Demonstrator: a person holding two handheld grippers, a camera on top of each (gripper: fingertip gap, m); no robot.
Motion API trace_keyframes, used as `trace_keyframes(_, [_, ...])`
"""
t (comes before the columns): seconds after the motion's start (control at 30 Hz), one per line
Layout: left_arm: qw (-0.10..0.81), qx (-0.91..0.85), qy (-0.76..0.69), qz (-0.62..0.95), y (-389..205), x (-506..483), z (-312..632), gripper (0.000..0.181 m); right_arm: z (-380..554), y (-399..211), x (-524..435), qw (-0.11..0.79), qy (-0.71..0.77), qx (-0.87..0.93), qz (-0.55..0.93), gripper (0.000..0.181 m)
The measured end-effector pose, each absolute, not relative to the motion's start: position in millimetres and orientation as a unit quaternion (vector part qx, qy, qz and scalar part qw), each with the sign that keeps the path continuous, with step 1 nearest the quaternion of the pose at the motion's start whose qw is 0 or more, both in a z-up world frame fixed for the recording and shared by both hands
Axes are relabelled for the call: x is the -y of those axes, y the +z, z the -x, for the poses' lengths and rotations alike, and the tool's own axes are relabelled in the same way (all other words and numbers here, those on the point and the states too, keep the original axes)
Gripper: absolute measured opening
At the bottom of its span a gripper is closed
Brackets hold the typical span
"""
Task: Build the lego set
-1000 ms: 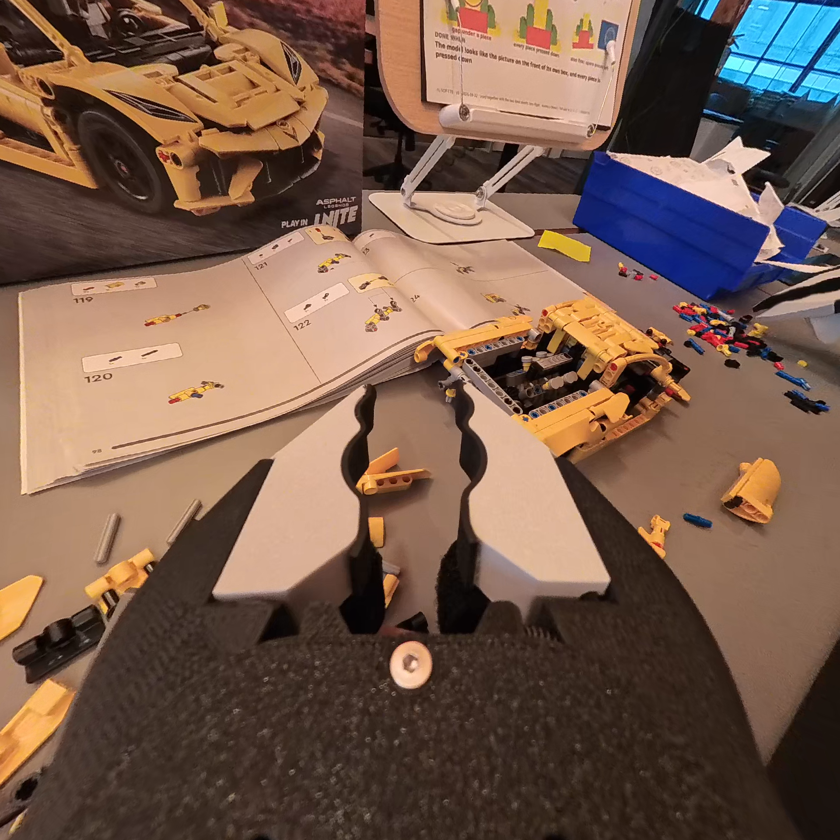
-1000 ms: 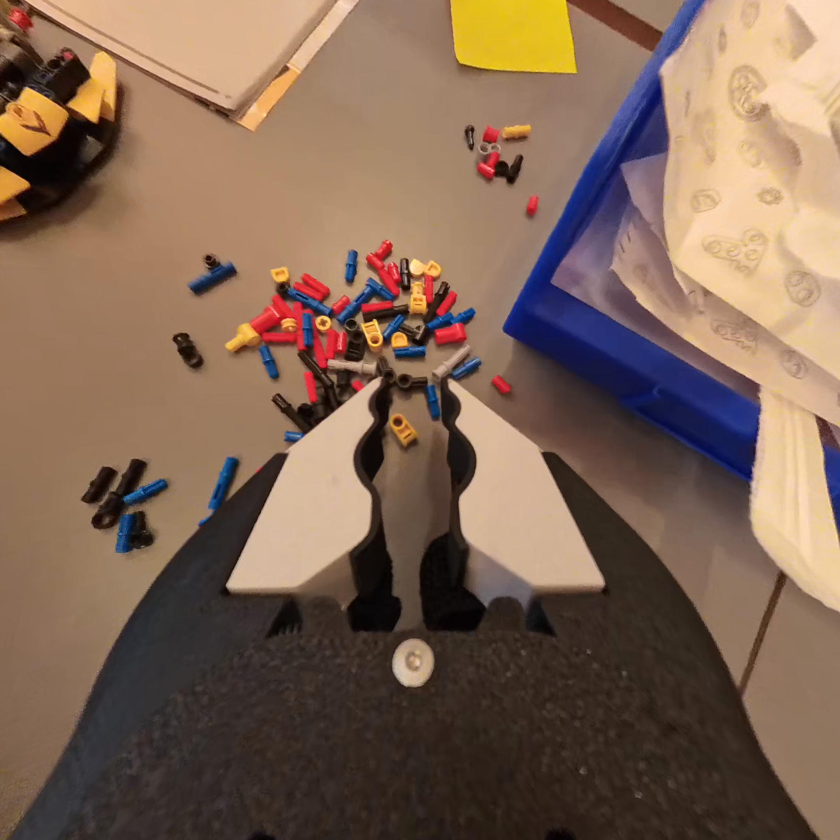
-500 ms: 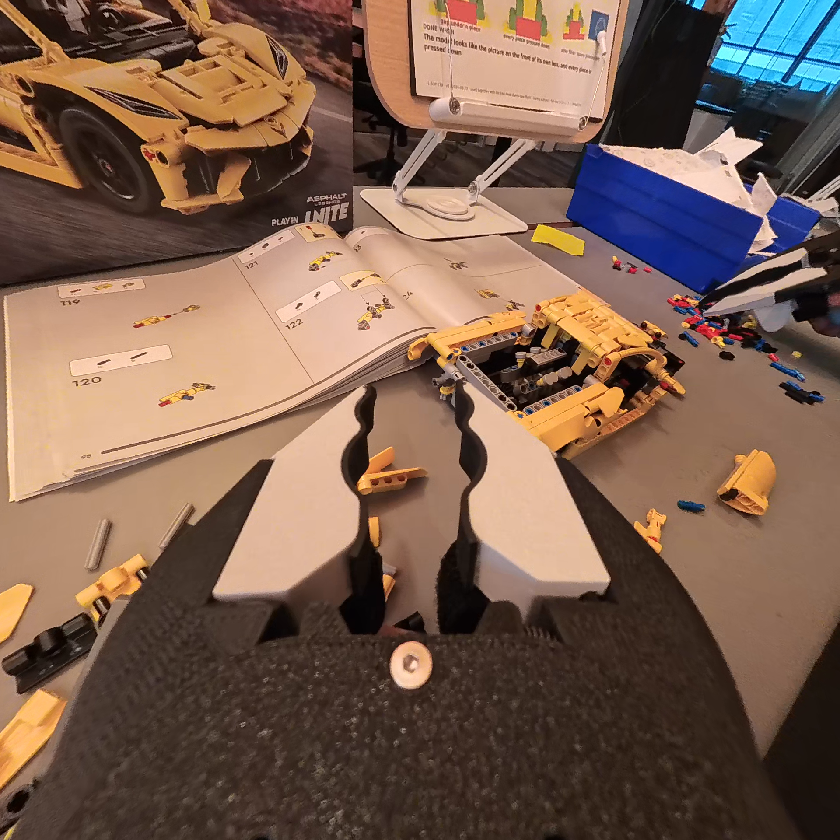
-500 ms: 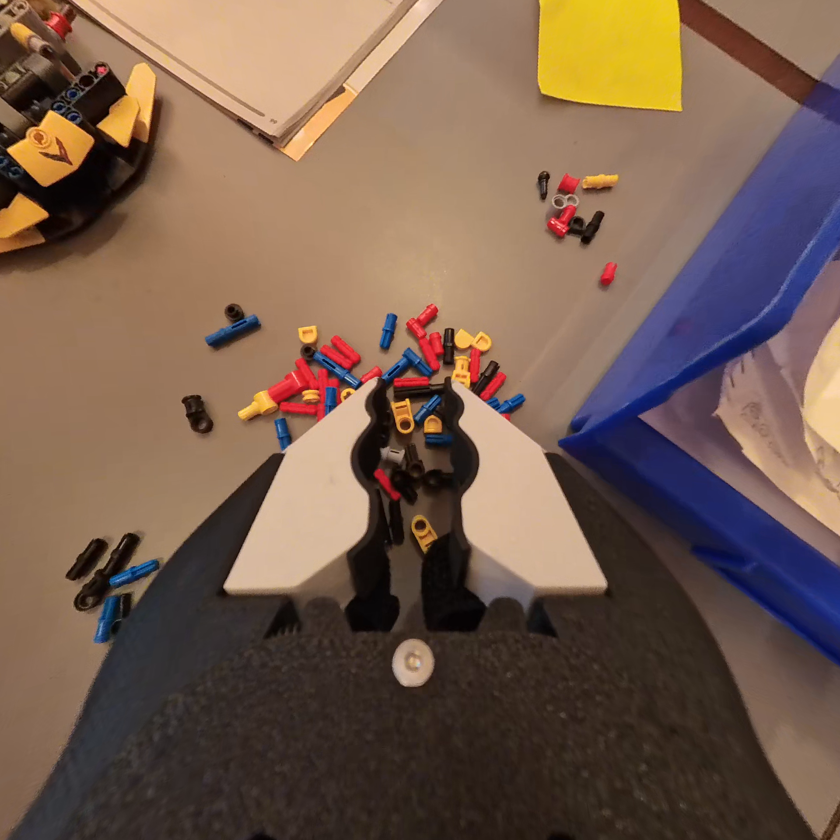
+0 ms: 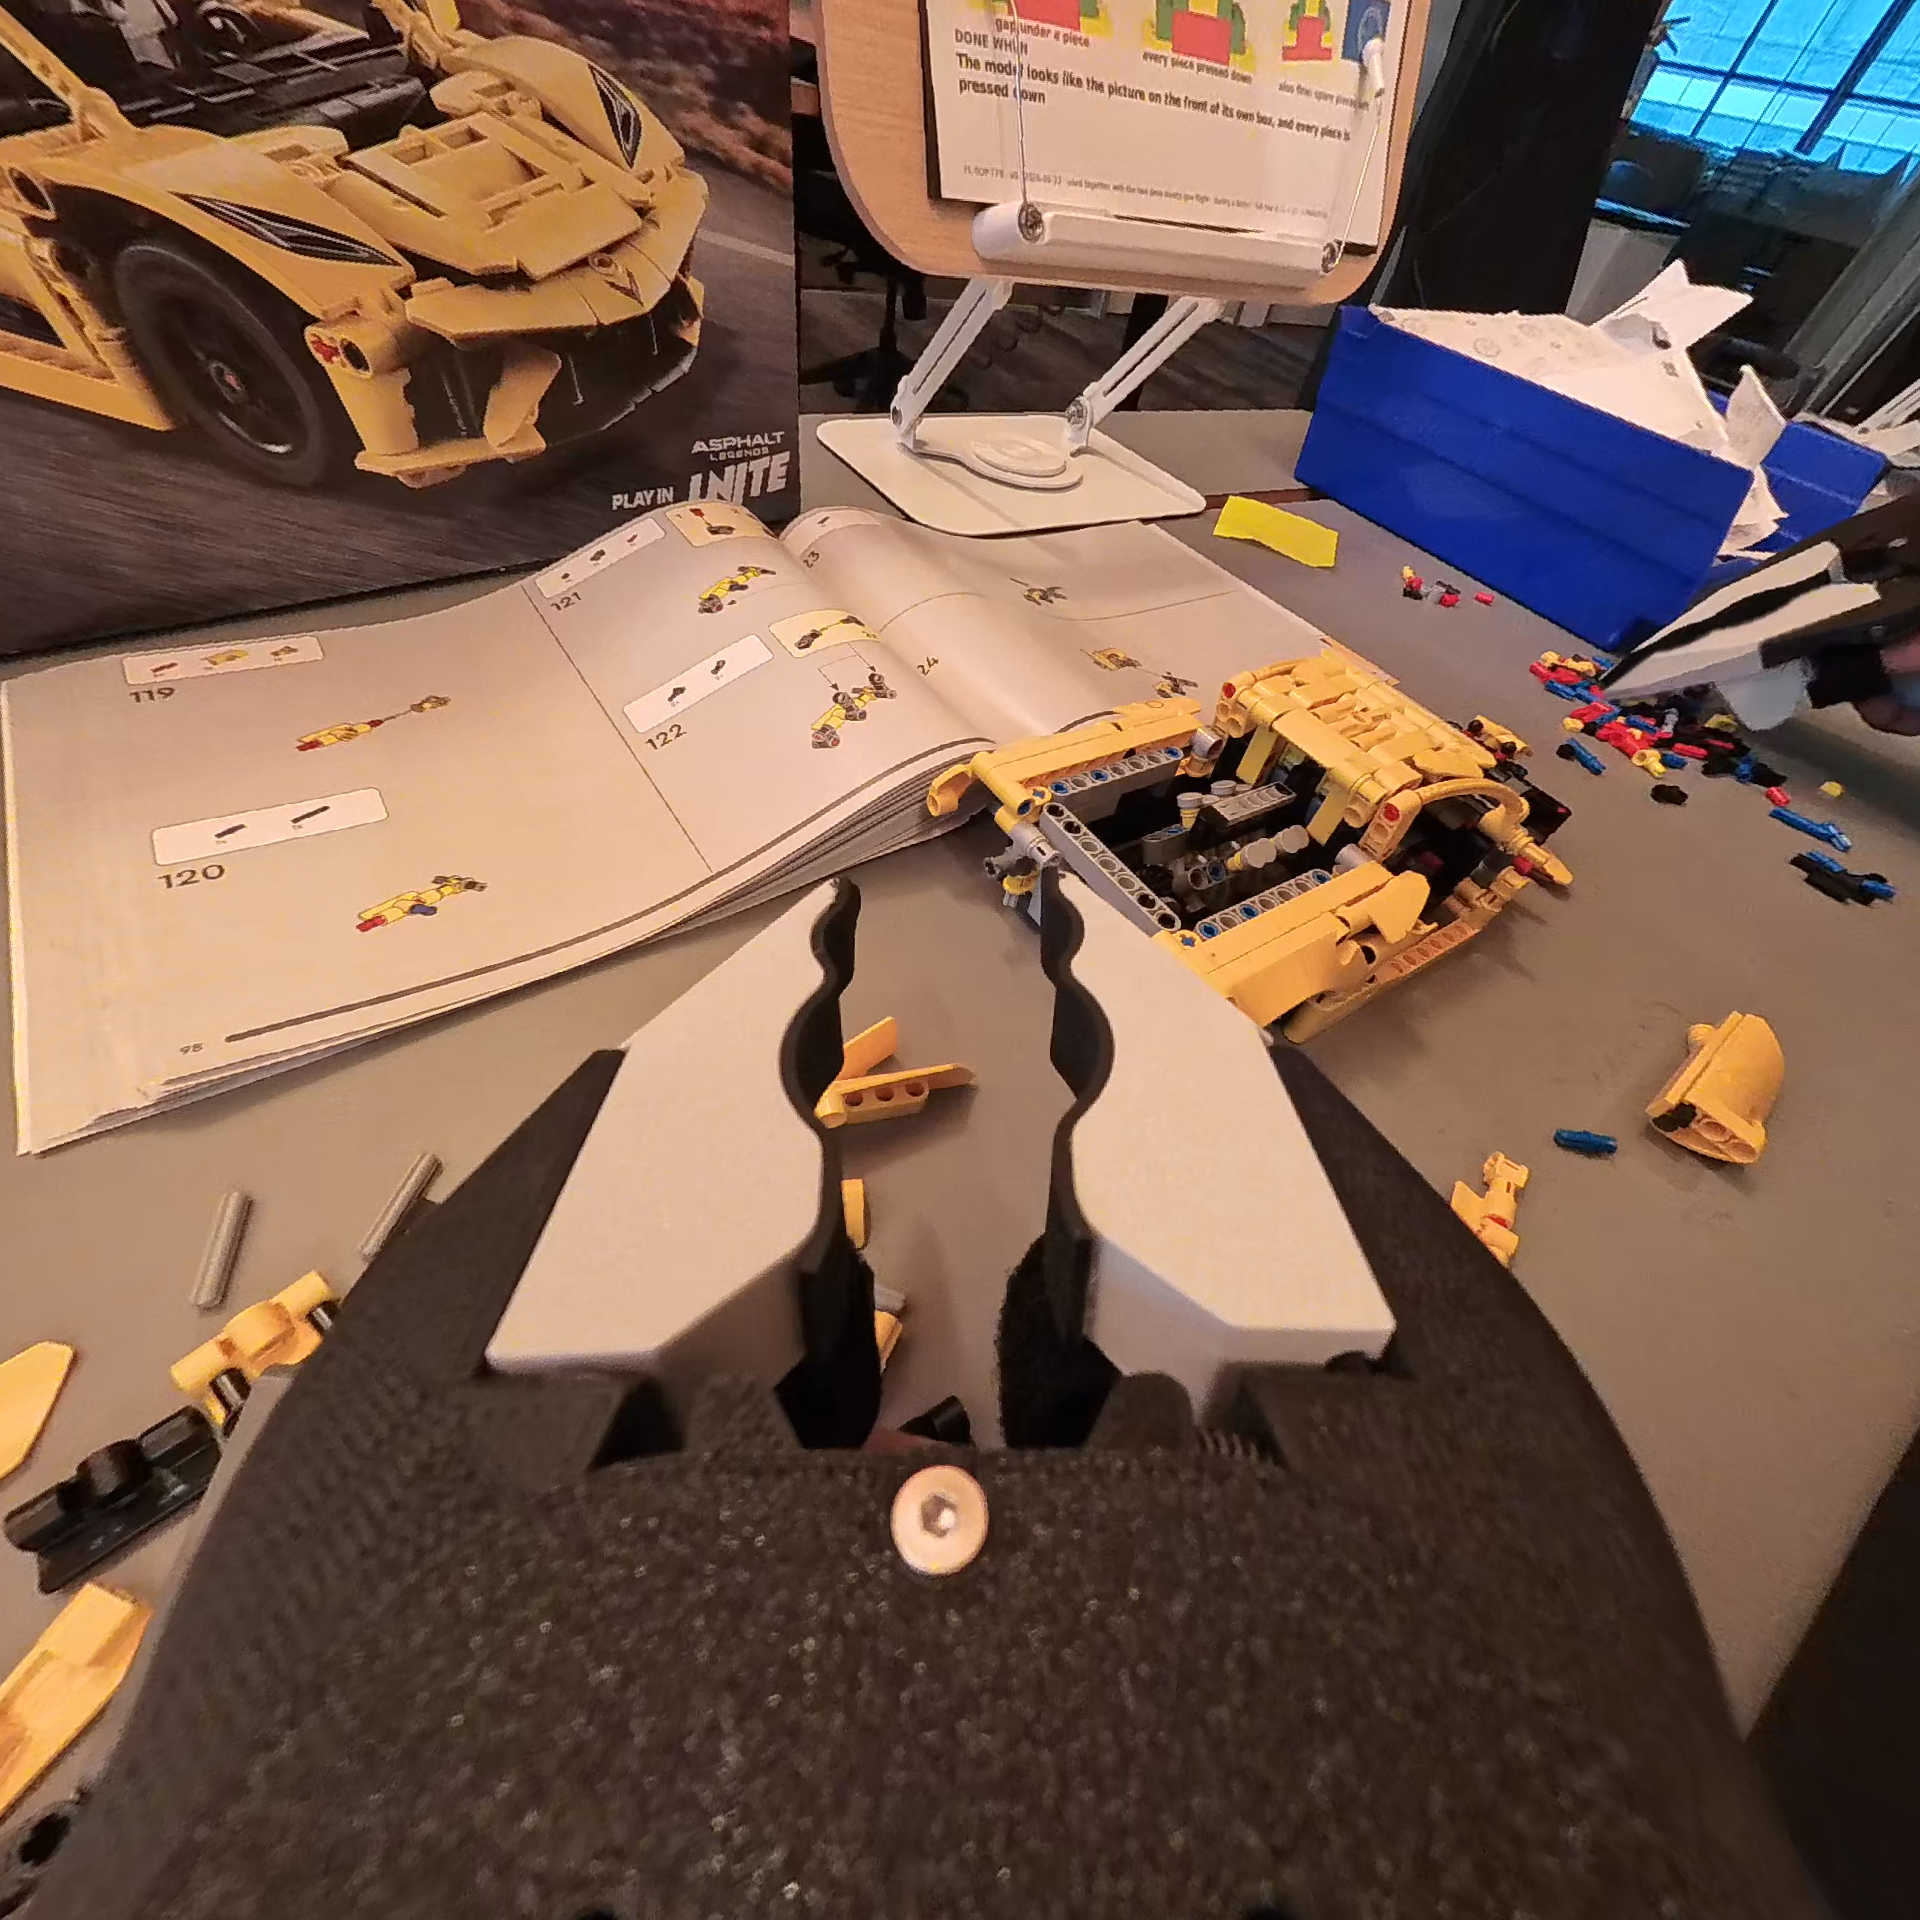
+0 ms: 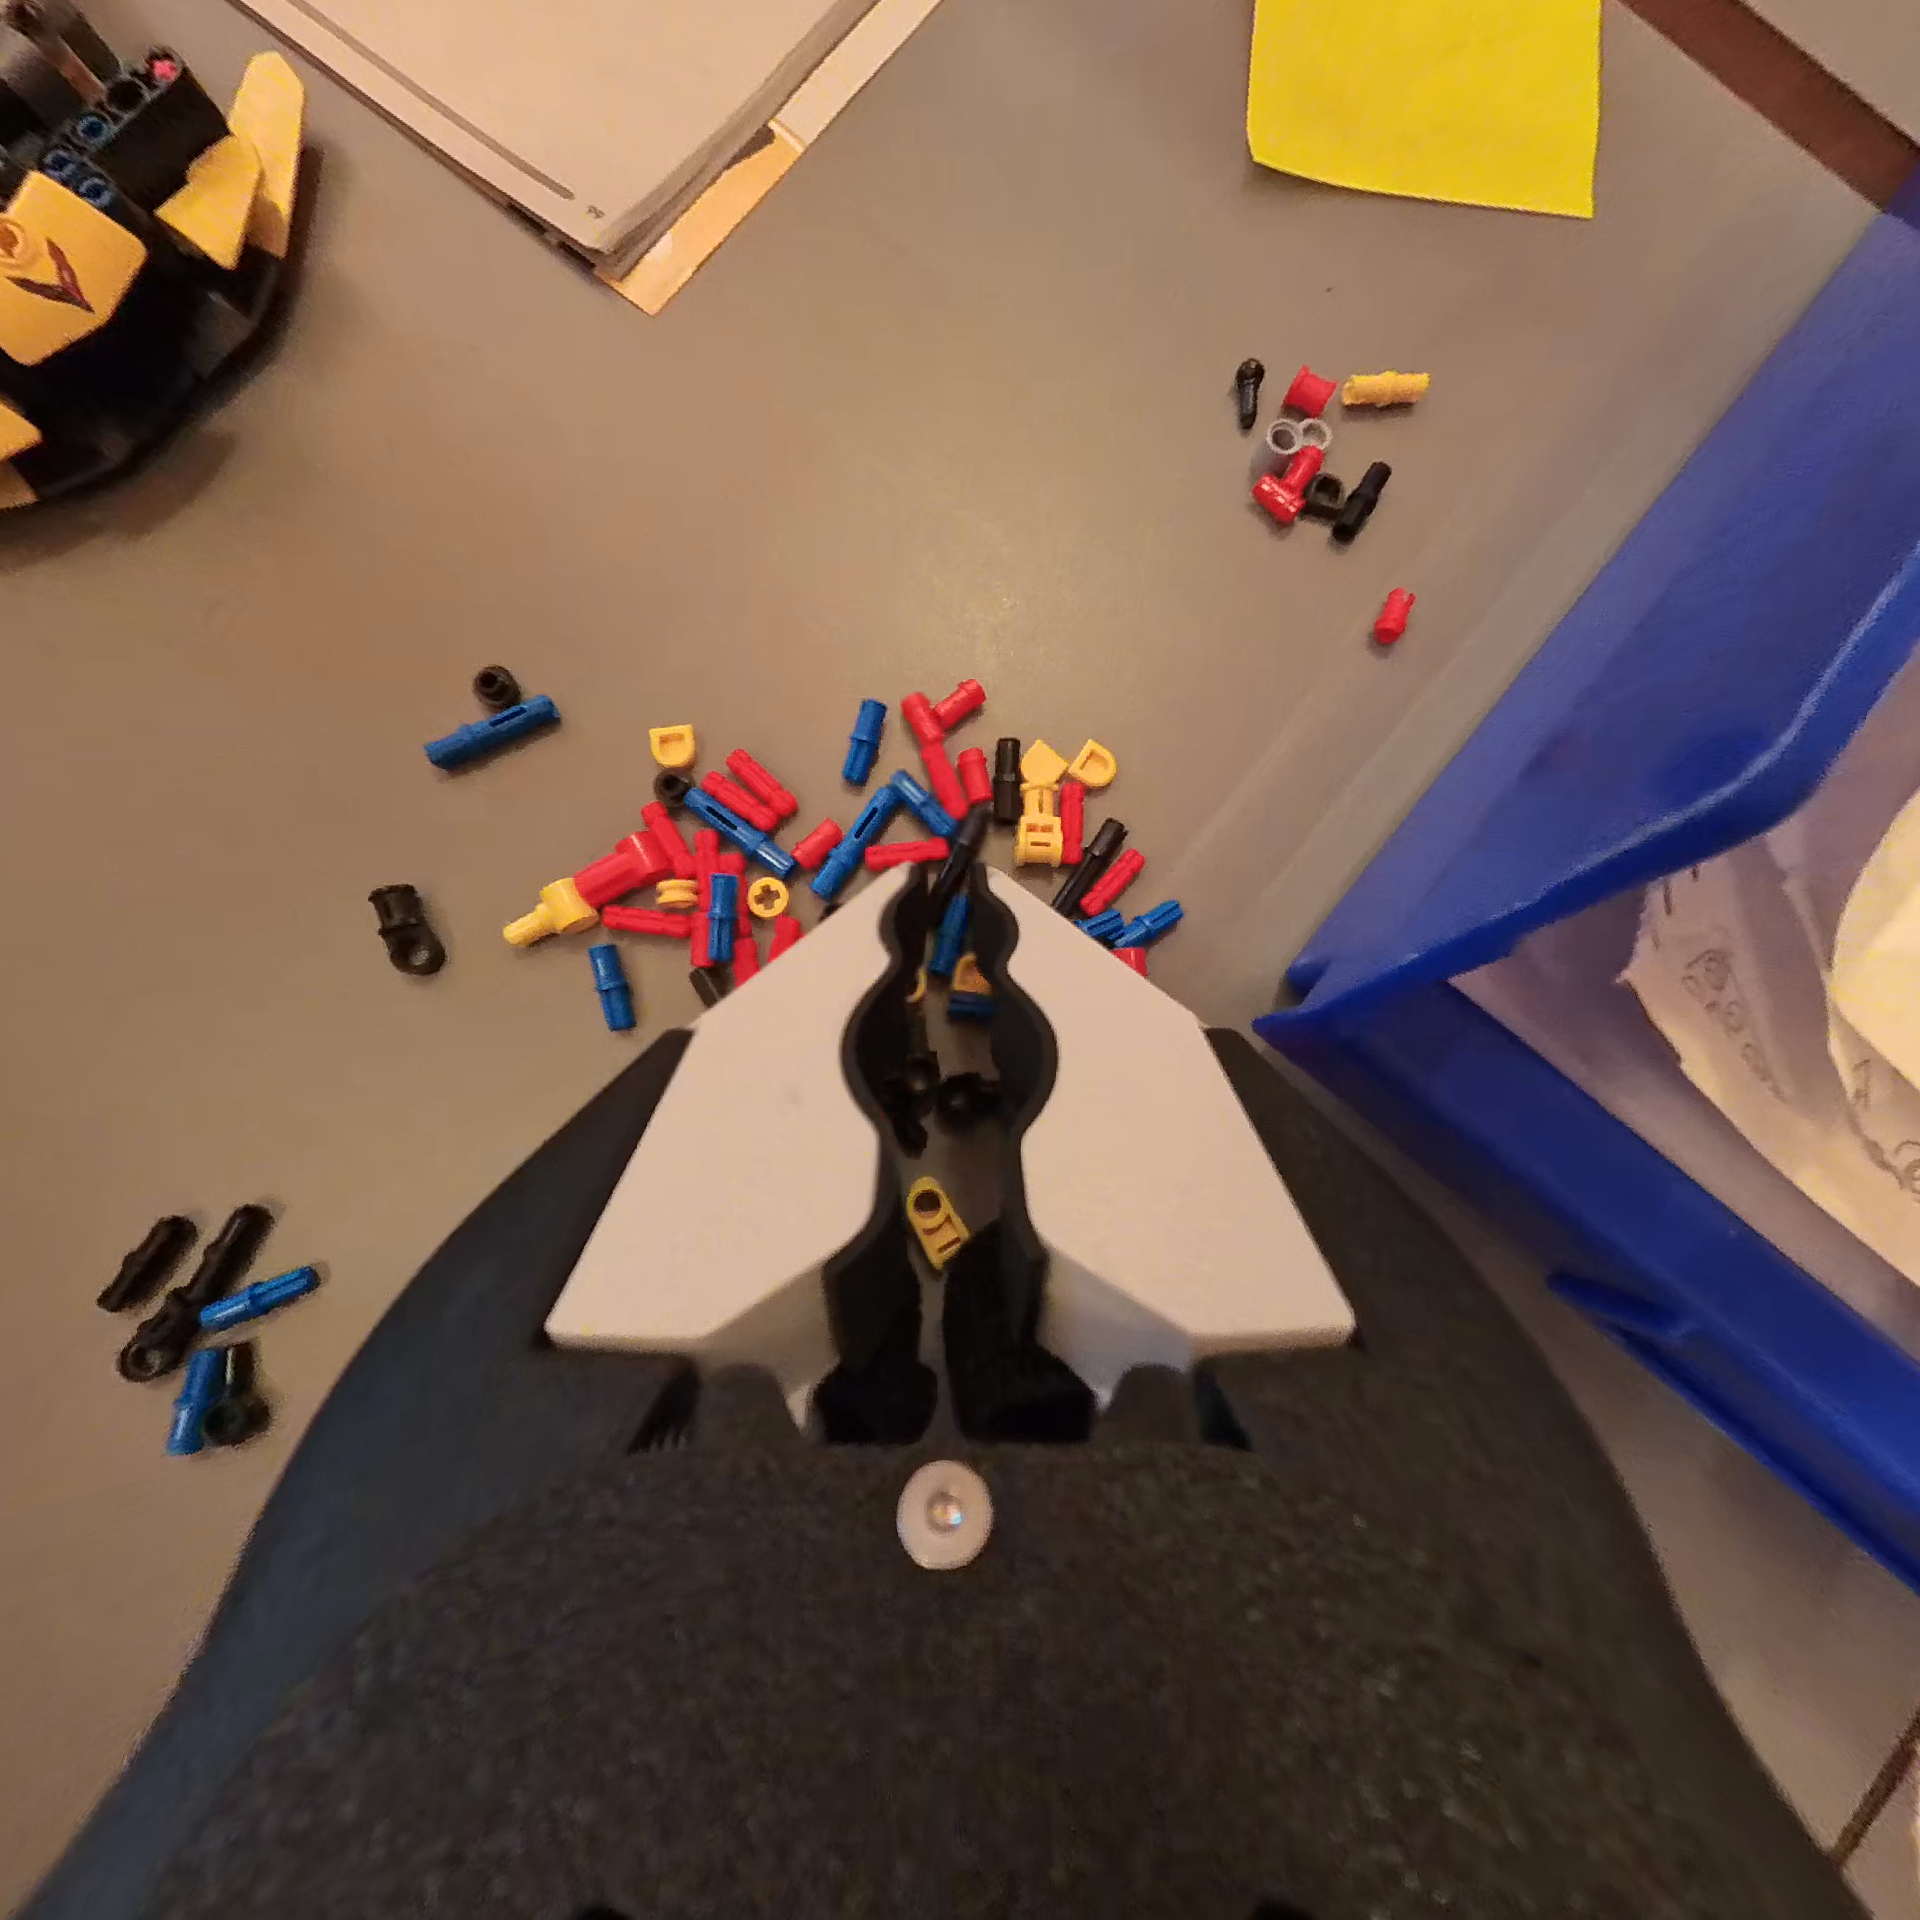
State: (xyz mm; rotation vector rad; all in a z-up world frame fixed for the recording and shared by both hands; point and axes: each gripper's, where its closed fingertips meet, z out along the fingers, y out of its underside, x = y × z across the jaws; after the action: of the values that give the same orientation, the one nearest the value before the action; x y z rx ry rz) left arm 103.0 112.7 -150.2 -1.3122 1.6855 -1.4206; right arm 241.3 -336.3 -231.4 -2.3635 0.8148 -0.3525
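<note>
The partly built yellow and black car model [image 5: 1247,831] sits on the grey table beside the open instruction booklet [image 5: 468,810]. My left gripper [image 5: 940,904] is open and empty, low over the table just in front of the model, with a yellow beam [image 5: 894,1086] lying under its jaws. My right gripper [image 6: 951,873] is down in a pile of small red, blue, black and yellow pins [image 6: 748,831]. Its jaws are closed on a black pin [image 6: 966,836] that sticks out past the tips. It also shows in the left wrist view [image 5: 1766,634], at the far right.
A blue bin [image 6: 1662,831] full of crumpled paper bags stands right of the pin pile. A yellow note [image 6: 1423,94] and a small pin cluster [image 6: 1309,457] lie farther off. The set's box [image 5: 312,260] and a paper stand [image 5: 1122,156] stand behind. Loose yellow, black and grey parts [image 5: 239,1340] lie at the left. The gap from one gripper's tips to the other's is roughly 50 cm. It is some 20 cm from my right tips to the yellow note [image 6: 1423,94]. It is also in sight in the left wrist view [image 5: 1300,537].
My right gripper has moved forward and down into the pin pile and its jaws have closed on a black pin. My left gripper has hardly moved and stays open.
</note>
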Motion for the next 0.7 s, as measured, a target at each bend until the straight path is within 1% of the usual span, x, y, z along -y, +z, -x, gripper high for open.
trace_keyframes(0.2, [0.284,-0.629,-0.532,0.491,-150,-113,-103,0.035,-240,-225,334,0.309,-0.132,-0.312,0.889,0.003])
trace_keyframes(0.37, [0.284,-0.629,-0.532,0.491,-150,-113,-103,0.035,-232,-194,329,0.313,-0.174,-0.301,0.884,0.003])
trace_keyframes(0.47, [0.285,-0.631,-0.529,0.491,-151,-113,-103,0.035,-196,-169,280,0.348,-0.154,-0.241,0.893,0.003])
trace_keyframes(0.53, [0.285,-0.631,-0.53,0.49,-151,-112,-103,0.035,-154,-165,232,0.373,-0.106,-0.178,0.904,0.003])
trace_keyframes(0.63, [0.286,-0.635,-0.527,0.487,-151,-111,-102,0.035,-92,-179,167,0.39,-0.022,-0.102,0.915,0.003])
trace_keyframes(0.7, [0.287,-0.637,-0.526,0.485,-152,-110,-101,0.035,-68,-192,138,0.388,-0.003,-0.074,0.919,0.003])
